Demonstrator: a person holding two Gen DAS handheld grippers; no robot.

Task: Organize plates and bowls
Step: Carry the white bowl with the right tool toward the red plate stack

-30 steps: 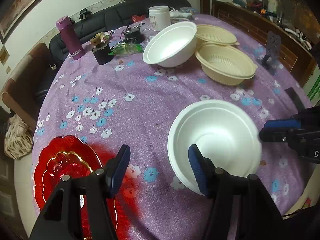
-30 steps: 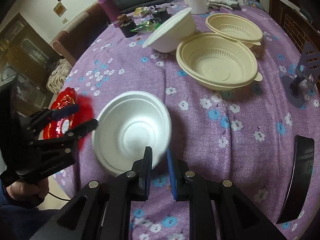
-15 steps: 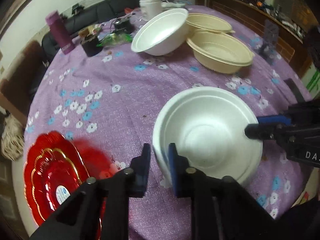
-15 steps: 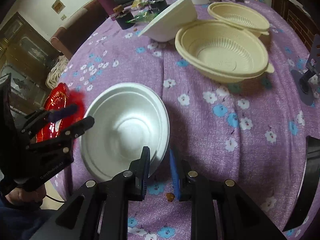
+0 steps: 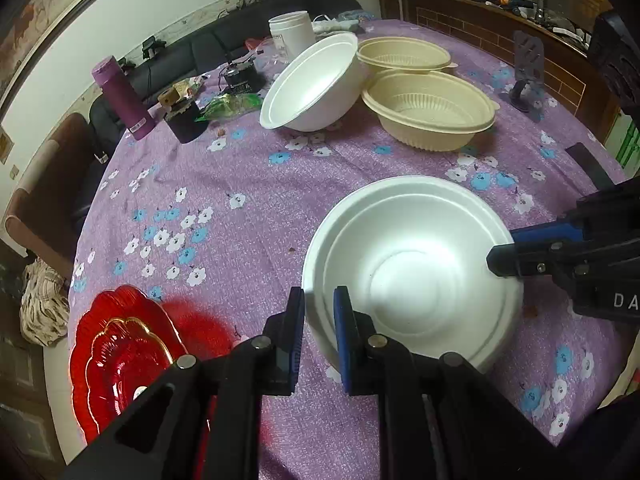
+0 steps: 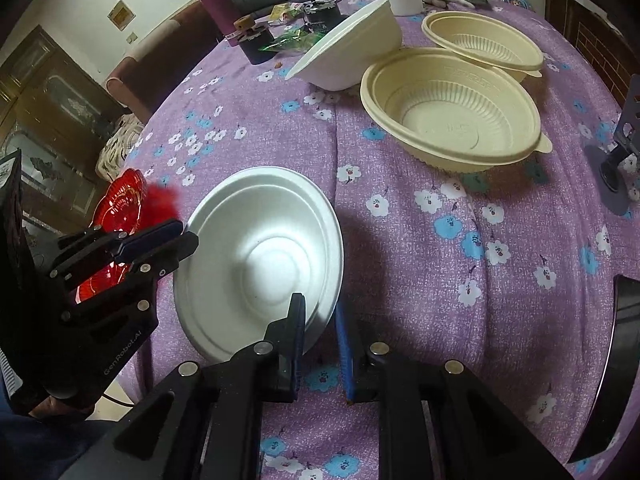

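Both tools grip the same white foam bowl (image 5: 416,276), which sits near the front edge of the tabletop (image 5: 248,176), on a purple cloth printed with white and blue flowers. The left tool (image 5: 319,312) is nearly closed, its blue-padded fingers pinching the bowl's near-left rim, one finger inside and one outside. The right tool (image 6: 320,316) is likewise almost closed on the opposite rim, one finger inside the bowl, the other outside against the wall. In the left wrist view the right tool's body shows white letters "DA", cut off by the frame edge; in the right wrist view the left tool's body reads "GenRobot.AI".

A second white foam bowl (image 5: 312,84) lies tilted toward the far side of the tabletop, leaning against two cream plastic bowls (image 5: 432,110) that sit side by side, the nearer one overlapping the farther. A red scalloped plate (image 5: 120,352) with gold trim lies at the front left edge, well apart from the held bowl. Along the far edge stand a white jar (image 5: 291,32), a purple flask (image 5: 122,98) with a small label too small to read, and a dark cup (image 5: 184,118). A black phone stand (image 5: 526,70) stands near the far right edge
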